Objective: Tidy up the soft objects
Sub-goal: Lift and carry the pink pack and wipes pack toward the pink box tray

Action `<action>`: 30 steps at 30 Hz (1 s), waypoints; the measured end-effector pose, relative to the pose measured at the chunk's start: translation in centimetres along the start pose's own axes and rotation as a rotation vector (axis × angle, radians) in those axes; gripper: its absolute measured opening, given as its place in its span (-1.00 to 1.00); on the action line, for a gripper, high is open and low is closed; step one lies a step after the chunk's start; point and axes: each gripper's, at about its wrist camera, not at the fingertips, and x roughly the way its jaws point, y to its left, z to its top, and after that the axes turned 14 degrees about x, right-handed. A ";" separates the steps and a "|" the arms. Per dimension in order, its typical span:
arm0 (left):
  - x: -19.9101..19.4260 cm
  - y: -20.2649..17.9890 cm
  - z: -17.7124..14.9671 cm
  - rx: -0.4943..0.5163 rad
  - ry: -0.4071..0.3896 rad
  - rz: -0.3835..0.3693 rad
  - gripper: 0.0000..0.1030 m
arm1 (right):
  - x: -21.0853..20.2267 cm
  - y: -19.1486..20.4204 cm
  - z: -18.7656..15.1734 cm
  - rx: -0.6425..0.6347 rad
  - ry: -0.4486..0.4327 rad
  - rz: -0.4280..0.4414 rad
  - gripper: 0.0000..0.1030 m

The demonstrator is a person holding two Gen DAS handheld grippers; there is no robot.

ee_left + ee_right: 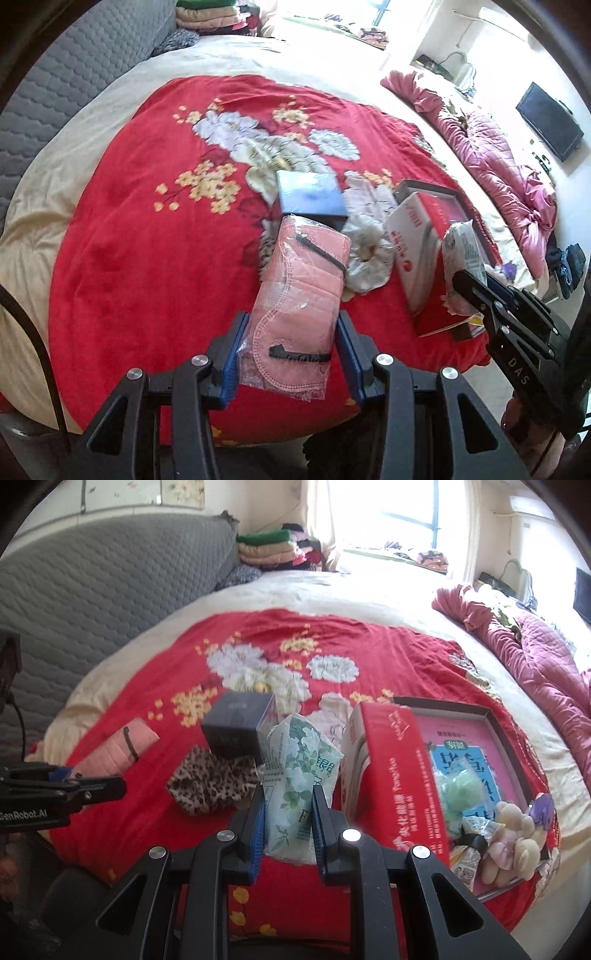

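My left gripper (291, 332) is shut on a clear pack of pink face masks (306, 280) and holds it over the red flowered blanket (147, 240). My right gripper (289, 806) is shut on a tissue pack with a green leaf print (299, 775). The mask pack also shows in the right wrist view (118, 749), and the tissue pack shows in the left wrist view (461, 254). A leopard-print cloth (214, 779) lies on the blanket between them. A shallow tray (495, 738) at the right holds a green puff (461, 794) and small plush toys (513, 842).
A dark blue box (310, 194) and a red-and-white carton (391, 768) stand on the blanket. A pale fluffy item (369, 254) lies beside the masks. A crumpled pink quilt (535, 653) lies right. A grey padded headboard (110, 590) is at left; folded clothes (269, 550) are at the back.
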 end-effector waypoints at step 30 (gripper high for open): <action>3.6 -21.0 7.1 0.348 0.020 -0.135 -0.11 | -8.9 -16.2 1.9 0.318 -0.156 -0.091 -0.56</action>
